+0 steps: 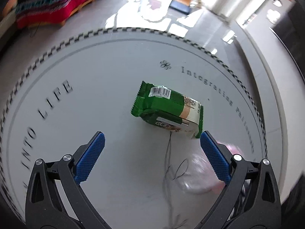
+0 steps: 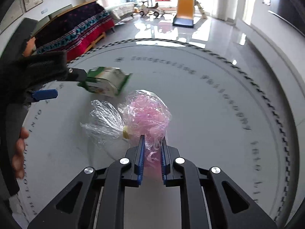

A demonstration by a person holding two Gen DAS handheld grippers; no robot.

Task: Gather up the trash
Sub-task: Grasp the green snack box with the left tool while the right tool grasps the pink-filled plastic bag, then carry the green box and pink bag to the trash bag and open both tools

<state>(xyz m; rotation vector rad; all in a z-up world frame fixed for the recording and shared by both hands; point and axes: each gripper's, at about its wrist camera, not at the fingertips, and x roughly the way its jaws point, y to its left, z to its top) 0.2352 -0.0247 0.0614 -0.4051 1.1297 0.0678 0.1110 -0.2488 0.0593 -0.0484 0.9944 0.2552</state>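
A green and white snack packet [image 1: 167, 107] lies on the round grey mat [image 1: 95, 99]. My left gripper [image 1: 152, 139] is open, its blue pads [image 1: 91, 158] apart, just short of the packet. In the right wrist view the packet [image 2: 106, 84] lies ahead on the left, with the left gripper [image 2: 66, 84] open around its near end. My right gripper [image 2: 152, 145] is shut on a clear plastic bag of pink shreds [image 2: 148, 114], tied with a yellow band. The bag shows blurred at the right of the left wrist view [image 1: 202, 173].
The mat [image 2: 209, 114] has printed lettering and a checkered rim and lies on a glossy tiled floor [image 2: 219, 30]. A sofa with a red and dark patterned cover [image 2: 76, 30] stands at the back left. A yellow toy slide [image 2: 185, 7] and ride-on toys stand far back.
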